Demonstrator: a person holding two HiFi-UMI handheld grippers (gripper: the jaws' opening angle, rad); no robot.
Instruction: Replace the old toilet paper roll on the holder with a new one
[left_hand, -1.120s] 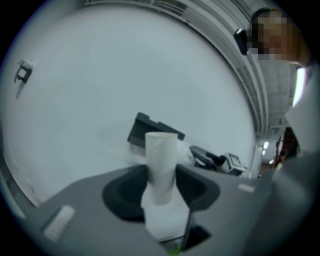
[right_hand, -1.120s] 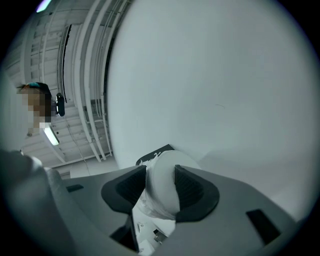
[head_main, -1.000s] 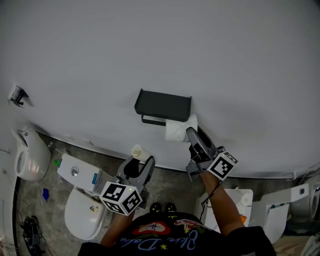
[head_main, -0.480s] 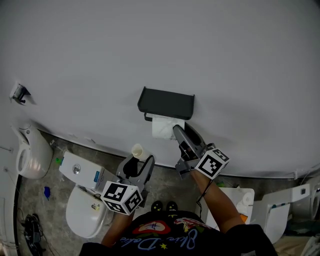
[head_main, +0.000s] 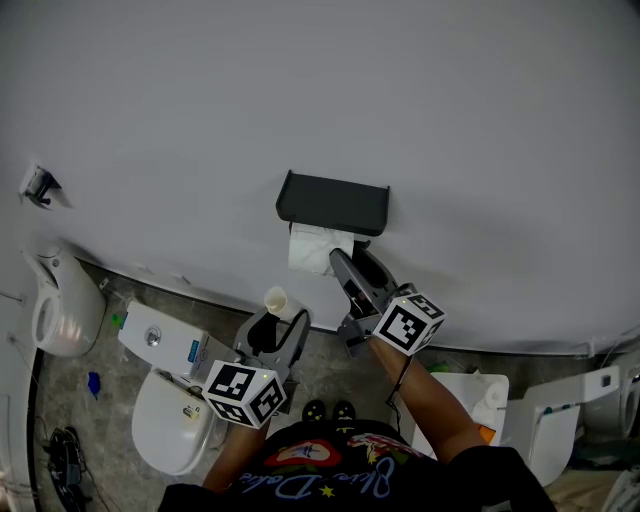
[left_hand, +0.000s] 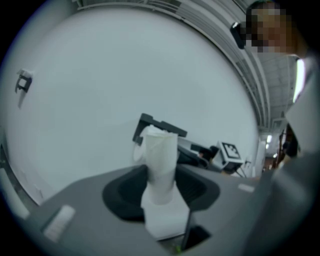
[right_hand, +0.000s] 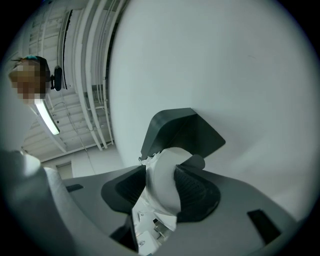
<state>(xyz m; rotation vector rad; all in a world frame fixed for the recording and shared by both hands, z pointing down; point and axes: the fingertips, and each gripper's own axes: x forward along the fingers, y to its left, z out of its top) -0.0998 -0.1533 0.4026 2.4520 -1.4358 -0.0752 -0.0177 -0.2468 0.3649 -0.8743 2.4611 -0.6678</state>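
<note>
The dark holder (head_main: 333, 203) with a flat shelf on top hangs on the white wall. Just under it is the new white roll (head_main: 316, 248), with my right gripper (head_main: 342, 264) shut on it from below right. In the right gripper view the roll (right_hand: 167, 182) sits pinched between both pads, right in front of the holder (right_hand: 182, 130). Lower left, my left gripper (head_main: 282, 322) is shut on the old, nearly bare tube (head_main: 276, 300), which stands upright. The left gripper view shows that tube (left_hand: 161, 165) between the pads, with the holder (left_hand: 159, 125) behind it.
A toilet (head_main: 168, 425) with its tank (head_main: 158, 345) stands on the floor at lower left. A white fixture (head_main: 60, 312) and a small wall bracket (head_main: 36, 188) are at far left. White containers (head_main: 485, 405) stand at lower right. The wall around the holder is bare.
My right gripper has carried the new roll leftward, from the holder's right end to directly under its shelf. The left gripper and old tube have stayed put.
</note>
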